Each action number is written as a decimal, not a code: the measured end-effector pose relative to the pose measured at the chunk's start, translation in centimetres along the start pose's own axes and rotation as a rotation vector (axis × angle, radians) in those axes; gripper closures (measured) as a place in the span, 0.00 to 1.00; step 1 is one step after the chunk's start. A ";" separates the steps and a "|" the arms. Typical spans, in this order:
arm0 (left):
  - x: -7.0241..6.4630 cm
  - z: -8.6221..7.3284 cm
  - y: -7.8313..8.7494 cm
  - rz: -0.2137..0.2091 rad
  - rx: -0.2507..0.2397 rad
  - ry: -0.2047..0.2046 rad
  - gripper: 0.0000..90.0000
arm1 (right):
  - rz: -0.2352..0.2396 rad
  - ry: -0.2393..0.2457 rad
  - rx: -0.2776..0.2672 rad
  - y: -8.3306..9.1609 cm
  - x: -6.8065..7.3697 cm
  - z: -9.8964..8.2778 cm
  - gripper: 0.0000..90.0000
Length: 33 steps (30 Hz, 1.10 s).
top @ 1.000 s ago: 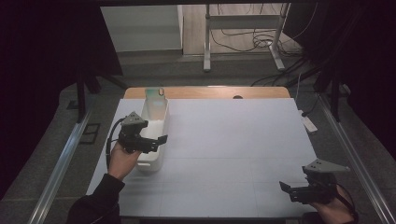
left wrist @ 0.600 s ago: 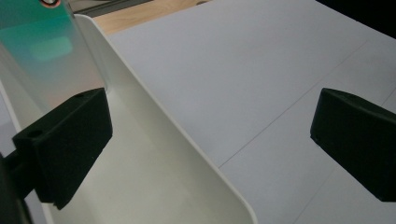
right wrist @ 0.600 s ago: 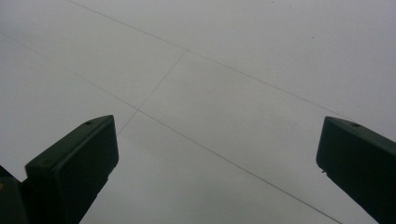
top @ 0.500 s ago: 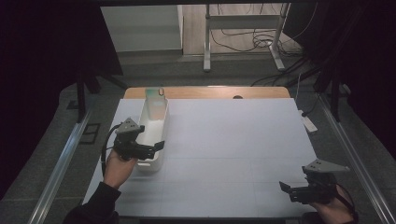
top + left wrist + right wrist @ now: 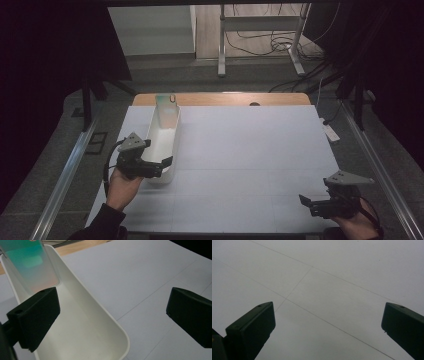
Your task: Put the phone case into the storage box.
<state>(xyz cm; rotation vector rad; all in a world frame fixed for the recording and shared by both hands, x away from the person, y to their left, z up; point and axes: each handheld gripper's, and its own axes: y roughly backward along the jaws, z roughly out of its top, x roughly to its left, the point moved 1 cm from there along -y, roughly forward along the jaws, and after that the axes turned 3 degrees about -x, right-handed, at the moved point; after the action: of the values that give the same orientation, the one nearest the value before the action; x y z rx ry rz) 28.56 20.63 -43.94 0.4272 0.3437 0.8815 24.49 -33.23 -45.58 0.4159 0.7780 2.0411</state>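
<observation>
A long white tray (image 5: 164, 140) lies lengthwise on the left part of the white table cover (image 5: 250, 150). A translucent green-to-orange packet (image 5: 167, 111) stands upright at the tray's far end. My left gripper (image 5: 161, 167) hovers at the tray's near end, open and holding nothing. In the left gripper view one jaw hangs over the tray's (image 5: 100, 311) inside and the other over the table cover, and the packet (image 5: 32, 262) leans against the far wall. My right gripper (image 5: 309, 205) is open near the front right corner, over the bare cover (image 5: 324, 277).
A strip of wooden tabletop (image 5: 225, 98) shows beyond the cover's far edge. A small white device (image 5: 330, 132) lies just off the right edge. Metal rails (image 5: 65, 175) run along both sides of the table.
My left gripper has drawn back along the tray, from its middle to its near end. The right gripper has stayed where it was.
</observation>
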 end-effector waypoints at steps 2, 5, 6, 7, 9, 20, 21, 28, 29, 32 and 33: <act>-0.1 -0.1 0.2 0.003 -0.003 0.003 0.00 | 0.000 0.000 -0.002 0.0 0.0 0.0 0.00; -0.1 -0.3 0.5 0.009 -0.008 0.006 0.00 | -0.001 0.001 -0.001 0.0 0.0 0.0 0.00; -0.1 -0.4 0.6 0.009 -0.009 0.008 0.00 | 0.000 0.001 -0.001 0.0 0.0 0.0 0.00; -0.1 -0.5 0.6 0.010 -0.010 0.007 0.00 | 0.000 0.001 -0.001 0.0 0.0 0.0 0.00; -0.2 -0.7 0.8 0.013 -0.010 0.008 0.00 | 0.000 0.002 -0.001 0.0 0.0 0.0 0.00; -0.3 -1.4 1.8 0.038 -0.016 0.013 0.00 | -0.001 0.002 0.000 0.0 0.0 0.0 0.00; -0.3 -1.6 2.0 0.040 -0.016 0.014 0.00 | -0.001 0.002 0.000 0.0 0.0 0.0 0.00; -0.3 -2.1 2.6 0.053 -0.017 0.021 0.00 | -0.001 0.005 0.002 0.0 0.0 0.0 0.00; -0.3 -2.2 2.7 0.055 -0.016 0.023 0.00 | -0.001 0.005 0.002 0.0 0.0 0.0 0.00; -0.4 -2.5 3.1 0.066 -0.015 0.022 0.00 | -0.002 0.005 0.002 0.0 0.1 0.0 0.00; -0.4 -2.5 3.1 0.066 -0.015 0.022 0.00 | -0.002 0.005 0.002 0.0 0.1 0.0 0.00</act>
<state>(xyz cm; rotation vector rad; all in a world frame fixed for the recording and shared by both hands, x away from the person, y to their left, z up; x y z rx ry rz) 25.15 22.61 -44.58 0.4172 0.3442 0.9528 24.49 -33.17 -45.61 0.4109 0.7835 2.0405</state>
